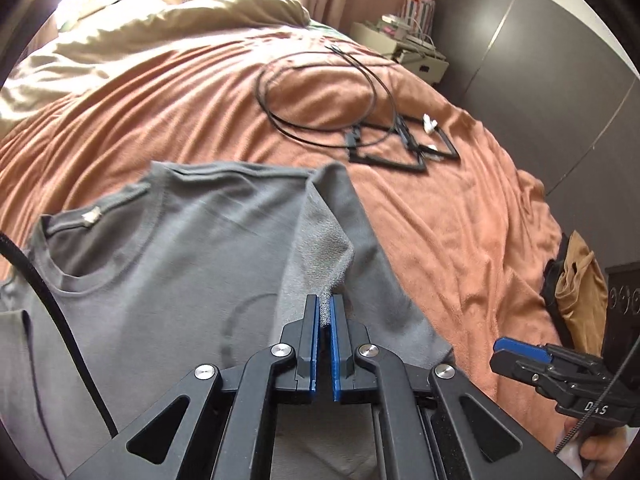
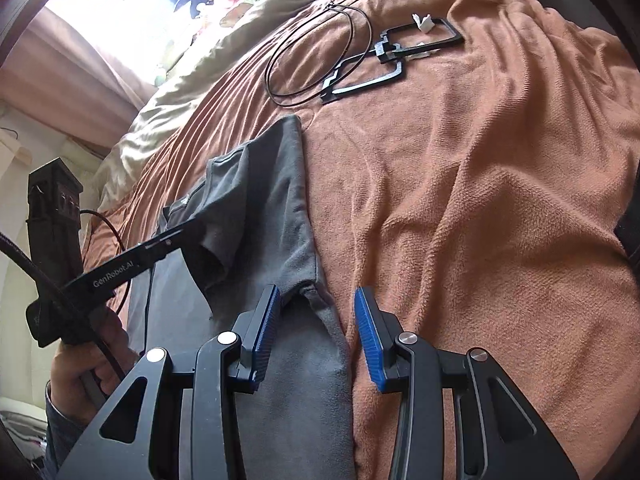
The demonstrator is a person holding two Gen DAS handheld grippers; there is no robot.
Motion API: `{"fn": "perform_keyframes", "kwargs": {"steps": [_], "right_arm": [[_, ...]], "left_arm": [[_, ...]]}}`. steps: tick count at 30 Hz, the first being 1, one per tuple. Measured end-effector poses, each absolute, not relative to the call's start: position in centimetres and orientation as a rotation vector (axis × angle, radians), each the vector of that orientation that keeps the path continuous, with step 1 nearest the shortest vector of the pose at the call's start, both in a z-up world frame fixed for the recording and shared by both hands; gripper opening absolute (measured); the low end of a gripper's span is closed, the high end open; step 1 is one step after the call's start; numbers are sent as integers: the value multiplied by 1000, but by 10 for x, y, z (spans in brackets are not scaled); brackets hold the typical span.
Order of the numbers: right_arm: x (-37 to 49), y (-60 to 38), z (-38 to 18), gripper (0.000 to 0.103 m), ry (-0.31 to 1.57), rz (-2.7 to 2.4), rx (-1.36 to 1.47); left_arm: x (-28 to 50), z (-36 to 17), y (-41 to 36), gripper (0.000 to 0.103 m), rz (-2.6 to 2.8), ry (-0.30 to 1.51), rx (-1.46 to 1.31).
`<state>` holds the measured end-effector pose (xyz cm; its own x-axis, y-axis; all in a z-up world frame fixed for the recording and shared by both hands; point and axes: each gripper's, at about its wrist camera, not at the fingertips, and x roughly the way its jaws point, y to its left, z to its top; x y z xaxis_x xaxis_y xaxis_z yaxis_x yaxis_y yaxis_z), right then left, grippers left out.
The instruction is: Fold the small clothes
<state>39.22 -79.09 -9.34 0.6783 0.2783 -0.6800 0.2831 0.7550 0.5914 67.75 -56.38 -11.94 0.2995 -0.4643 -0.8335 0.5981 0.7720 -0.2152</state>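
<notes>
A grey T-shirt point(image 1: 160, 260) lies on the orange blanket point(image 1: 460, 220), collar to the left in the left wrist view. My left gripper point(image 1: 325, 312) is shut on a raised fold of the shirt's sleeve, with cloth pinched between the blue pads. From the right wrist view, the left gripper point(image 2: 188, 228) holds that sleeve lifted above the shirt point(image 2: 280, 200). My right gripper point(image 2: 316, 312) stands open over the shirt's right edge, its pads apart from the cloth. It also shows at the lower right as the right gripper point(image 1: 520, 350).
A looped black cable point(image 1: 320, 96) and two black rectangular frames point(image 1: 404, 152) lie on the blanket beyond the shirt. A beige duvet point(image 1: 160, 36) is bunched at the far end. A tan bag point(image 1: 580, 288) hangs off the bed's right side. A person's hand point(image 2: 80, 372) grips the left tool.
</notes>
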Motion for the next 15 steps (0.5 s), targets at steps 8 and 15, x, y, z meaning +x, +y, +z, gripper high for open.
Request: {"fn": "perform_keyframes", "kwargs": {"steps": [8, 15], "right_arm": [[397, -795, -94, 37, 828, -20, 760], [402, -785, -98, 37, 858, -9, 715]], "left_arm": [[716, -108, -524, 15, -599, 1046, 111], [727, -135, -505, 37, -567, 1099, 84]]}}
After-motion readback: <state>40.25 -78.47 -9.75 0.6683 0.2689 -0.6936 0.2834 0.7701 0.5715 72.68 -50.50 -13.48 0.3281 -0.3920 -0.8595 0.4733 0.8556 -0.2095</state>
